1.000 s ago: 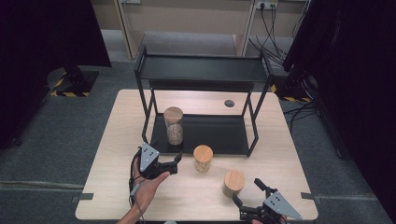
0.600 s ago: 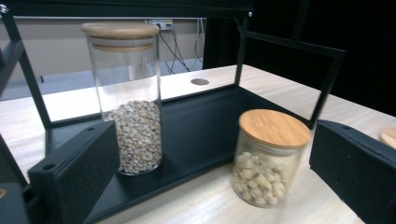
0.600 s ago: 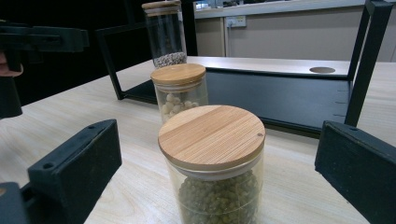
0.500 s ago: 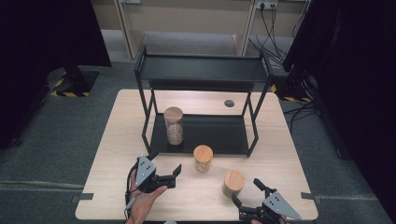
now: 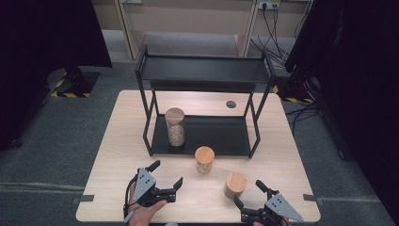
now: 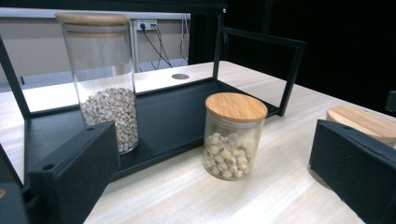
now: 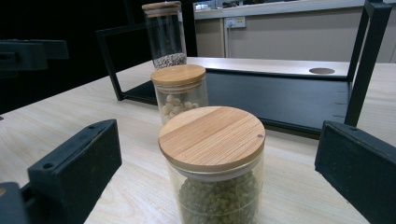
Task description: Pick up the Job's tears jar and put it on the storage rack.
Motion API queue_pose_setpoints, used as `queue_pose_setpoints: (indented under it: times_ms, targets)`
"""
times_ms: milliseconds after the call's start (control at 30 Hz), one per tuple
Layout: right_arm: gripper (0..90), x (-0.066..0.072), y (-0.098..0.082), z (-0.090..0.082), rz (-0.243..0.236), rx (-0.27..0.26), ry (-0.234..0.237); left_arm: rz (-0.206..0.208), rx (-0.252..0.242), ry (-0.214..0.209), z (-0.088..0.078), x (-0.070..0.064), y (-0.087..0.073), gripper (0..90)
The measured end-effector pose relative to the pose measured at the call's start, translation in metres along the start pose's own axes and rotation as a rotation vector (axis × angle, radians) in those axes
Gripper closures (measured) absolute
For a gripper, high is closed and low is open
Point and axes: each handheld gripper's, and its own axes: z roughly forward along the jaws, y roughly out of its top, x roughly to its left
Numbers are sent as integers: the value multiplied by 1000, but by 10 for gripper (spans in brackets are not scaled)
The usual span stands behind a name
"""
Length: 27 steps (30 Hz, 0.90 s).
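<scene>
Both tools low, jaws wide apart: left tool [image 5: 165, 176], right tool [image 5: 249, 194].

Bare table [image 5: 117, 160] left of both short jars [image 5: 204, 159] (shelf frame [image 5: 148, 127] behind).

High view is looking down and forward from above the near edge, taking in the whole worktop [image 5: 117, 141] and rack [image 5: 202, 70]. Left gripper view is sitting low near the surface, facing the rack, close on the middle jar [image 6: 235, 135]. Right gripper view is sitting low too, closest to the green-bean jar [image 7: 212, 168]. All three are sharing the middle jar and the tall jar [image 6: 105, 84].
</scene>
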Motion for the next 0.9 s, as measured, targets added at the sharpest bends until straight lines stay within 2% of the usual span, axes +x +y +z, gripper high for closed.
queue_pose_setpoints:
  times_ms: [367, 733, 900]
  targets:
    - [7, 0, 0, 0, 0, 1, 0, 13, -11, -19, -8, -9, -13, 10]
    - [7, 1, 0, -1, -6, -3, 2, 14, -30, -34, -12, -9, -25, 8]
    - [7, 2, 0, -2, -12, -5, 4, 10, -23, -44, -12, -9, -31, 8]
